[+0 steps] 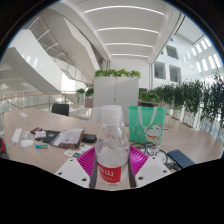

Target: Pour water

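bottle (112,150) upright, clamped between fingers (88,160)

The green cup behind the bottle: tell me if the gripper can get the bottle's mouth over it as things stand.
Probably yes. The gripper is shut on the water bottle, and the green cup stands just beyond, with nothing visible between them. The bottle's cap seems to be on.

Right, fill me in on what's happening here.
A person is working a handheld gripper, and a clear plastic water bottle with a red label stands upright between its pink-padded fingers. The cap looks to be on. Whether the fingers press on it cannot be told. Beyond the bottle, on the wooden table, is a green glass, a likely target for the water. No pouring has begun.
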`<state>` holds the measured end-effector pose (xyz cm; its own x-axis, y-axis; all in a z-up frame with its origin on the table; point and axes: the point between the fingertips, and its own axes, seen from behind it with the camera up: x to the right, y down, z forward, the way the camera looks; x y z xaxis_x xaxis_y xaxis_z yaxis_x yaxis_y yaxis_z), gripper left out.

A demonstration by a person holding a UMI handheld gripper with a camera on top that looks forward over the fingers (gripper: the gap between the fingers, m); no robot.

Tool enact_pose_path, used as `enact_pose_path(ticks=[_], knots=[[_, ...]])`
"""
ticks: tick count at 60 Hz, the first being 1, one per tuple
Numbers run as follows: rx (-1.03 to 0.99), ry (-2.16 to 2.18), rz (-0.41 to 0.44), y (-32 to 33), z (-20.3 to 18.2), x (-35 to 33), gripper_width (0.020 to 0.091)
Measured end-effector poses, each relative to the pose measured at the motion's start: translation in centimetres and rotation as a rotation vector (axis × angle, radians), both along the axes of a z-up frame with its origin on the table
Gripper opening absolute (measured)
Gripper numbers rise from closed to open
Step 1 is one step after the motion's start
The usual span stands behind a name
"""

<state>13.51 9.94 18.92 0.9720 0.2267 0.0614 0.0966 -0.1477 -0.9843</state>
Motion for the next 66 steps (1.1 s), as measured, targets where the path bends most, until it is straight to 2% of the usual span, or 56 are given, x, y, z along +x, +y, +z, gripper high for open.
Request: enact_pose_path(ticks=[3,4,10,17,29,34,38,42,44,54,66], knots=[[-0.02,0.017,0.002,-0.9,-2.1,0.8,0.0456],[-0.031,0.031,0.001,-1.4,-4.4,1.4,0.0456],[-0.115,0.067,0.039,-2.1,-10.1,2.0,0.0458],[-0.166,0.071,0.06,-2.0,-13.0,2.5,0.0464],[-0.148,0.055,0.097,-2.2,-12.8,2.4,0.0469],[-0.158,0.054,0.093,-2.1,-12.6,2.5,0.0511],[-0.208,0.037,0.069,-2.8,-13.4,3.2,0.0595],[-0.245,0.021,0.057,-4.0,-13.5,3.5,0.079],[-0.251,0.024,0.049,-5.1,-13.1,3.6,0.0852],[-0.285,0.002,-0.037,-12.7,-10.3,4.7,0.0839],[-0.294,-0.002,-0.16,-22.3,-4.0,4.1,0.0849]])
